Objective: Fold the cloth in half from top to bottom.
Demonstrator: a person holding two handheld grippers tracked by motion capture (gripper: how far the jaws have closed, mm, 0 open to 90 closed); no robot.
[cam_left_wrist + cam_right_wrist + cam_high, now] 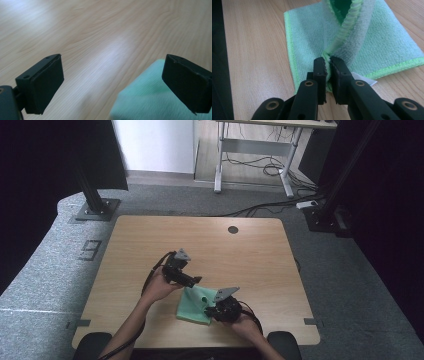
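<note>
A light green microfibre cloth (pixel 196 305) lies folded on the wooden table (pixel 200 245) near its front edge. My right gripper (pixel 328 65) is shut on a lifted fold of the cloth (pixel 362 45), whose bright green hem curls up between the pads. In the high view that gripper (pixel 214 310) sits at the cloth's right front corner. My left gripper (pixel 196 281) hovers just above the cloth's far left corner, open with nothing between its pads. Its own view shows the wide-apart jaws (pixel 112 85) over bare wood, with the cloth's corner (pixel 147 100) at lower right.
A small round hole (pixel 233 229) marks the table's far side. Black frame posts on base plates (pixel 95 210) stand at the far left and far right of the table. Cables (pixel 265 167) run on the floor under a desk behind.
</note>
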